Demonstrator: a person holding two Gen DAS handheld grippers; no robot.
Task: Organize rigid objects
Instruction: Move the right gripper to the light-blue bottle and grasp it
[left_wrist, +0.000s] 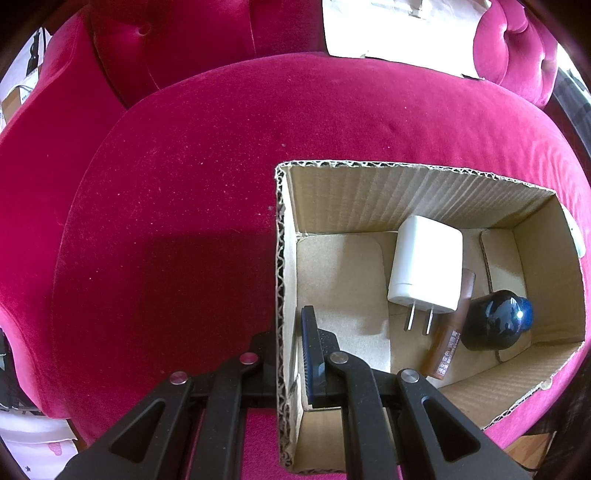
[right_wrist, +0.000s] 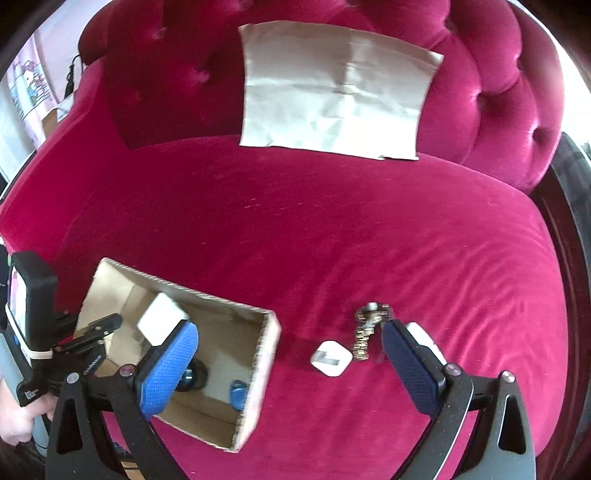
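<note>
An open cardboard box (left_wrist: 282, 258) sits on a red velvet sofa seat. Inside lie a white plug charger (left_wrist: 424, 266), a brown tube (left_wrist: 448, 343) and a dark round object (left_wrist: 495, 321). My left gripper (left_wrist: 291, 350) is shut on the box's left wall, one finger inside and one outside. In the right wrist view the box (right_wrist: 266, 354) is at lower left. A small white square adapter (right_wrist: 331, 358), a metal key bunch (right_wrist: 365, 332) and another white object (right_wrist: 424, 336) lie on the seat. My right gripper (right_wrist: 291, 358) is open above them, empty.
A beige flat paper bag (right_wrist: 332, 88) leans on the tufted sofa back (right_wrist: 166, 55). The seat cushion (right_wrist: 332, 229) spreads behind the box. The left hand-held gripper body (right_wrist: 33, 325) shows at the left edge.
</note>
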